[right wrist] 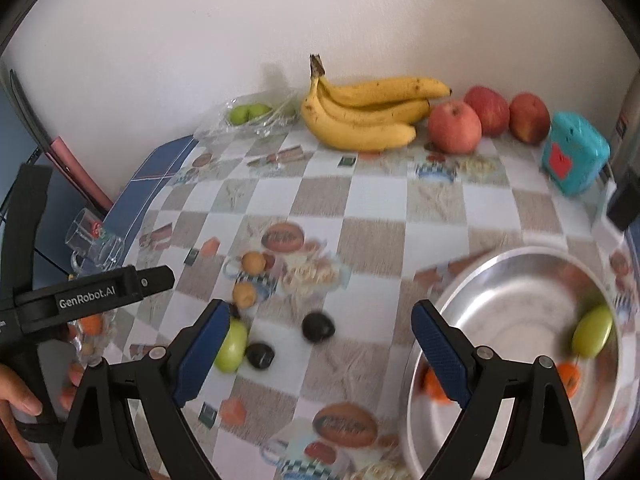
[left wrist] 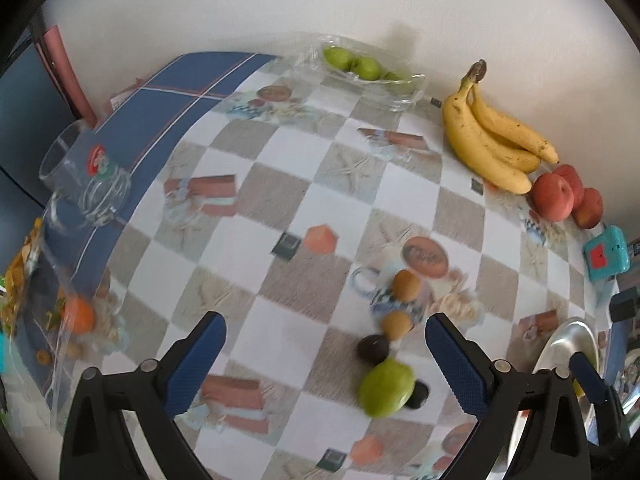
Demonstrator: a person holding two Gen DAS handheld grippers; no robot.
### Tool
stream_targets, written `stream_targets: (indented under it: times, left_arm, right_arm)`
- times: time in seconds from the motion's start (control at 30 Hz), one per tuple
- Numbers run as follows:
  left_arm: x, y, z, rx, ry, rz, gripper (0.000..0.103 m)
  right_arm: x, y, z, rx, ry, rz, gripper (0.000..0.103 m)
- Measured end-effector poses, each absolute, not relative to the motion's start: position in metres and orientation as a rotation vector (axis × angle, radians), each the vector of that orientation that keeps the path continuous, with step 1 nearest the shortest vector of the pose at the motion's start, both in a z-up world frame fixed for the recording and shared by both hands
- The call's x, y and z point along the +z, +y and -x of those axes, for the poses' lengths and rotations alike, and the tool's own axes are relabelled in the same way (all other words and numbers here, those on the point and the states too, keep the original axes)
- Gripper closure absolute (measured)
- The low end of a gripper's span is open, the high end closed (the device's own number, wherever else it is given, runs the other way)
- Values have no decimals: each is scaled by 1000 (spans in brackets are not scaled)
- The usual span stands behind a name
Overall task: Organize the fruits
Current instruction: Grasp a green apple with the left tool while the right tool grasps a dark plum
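Left gripper (left wrist: 324, 354): jaws spread wide, nothing held. Right gripper (right wrist: 320, 344): likewise spread, empty. A green fruit (right wrist: 231, 346) and two dark fruits (right wrist: 318, 327) are seen at lower centre; bananas (right wrist: 368, 120) and apples (right wrist: 455, 127) are ranged along the wall at top. A steel bowl (right wrist: 500, 280), lower right, holds another green fruit (right wrist: 594, 331). Bare checked cloth (right wrist: 380, 208) is left between.

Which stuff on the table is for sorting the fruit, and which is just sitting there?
For the job: bananas, red apples, green fruit, dark fruits, metal bowl.

Just lying about: glass mug, teal box, blue cloth.
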State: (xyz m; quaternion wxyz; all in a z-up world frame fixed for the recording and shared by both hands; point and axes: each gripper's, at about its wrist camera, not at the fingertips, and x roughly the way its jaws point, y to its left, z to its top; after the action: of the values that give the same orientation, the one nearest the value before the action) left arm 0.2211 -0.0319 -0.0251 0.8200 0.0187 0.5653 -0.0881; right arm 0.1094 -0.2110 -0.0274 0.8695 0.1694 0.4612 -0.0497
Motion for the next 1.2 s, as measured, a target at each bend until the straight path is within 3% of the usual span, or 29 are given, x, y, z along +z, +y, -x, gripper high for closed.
stream_targets:
  times: [0.67,0.97,1.2]
  left_arm:
    - [-83,-9,-211,-170,1230,96,3]
    - [-88,-1,-205,-228,1286,158,13]
    - [-84,-5,-201,-254,1298,166,15]
  right_arm:
    - [-82,-207,-115,-89,1025,-358,11]
    - [-81,-201,-116,-81,1016,-321,31]
    - [-90,-197,-119,-71,1040,-309,31]
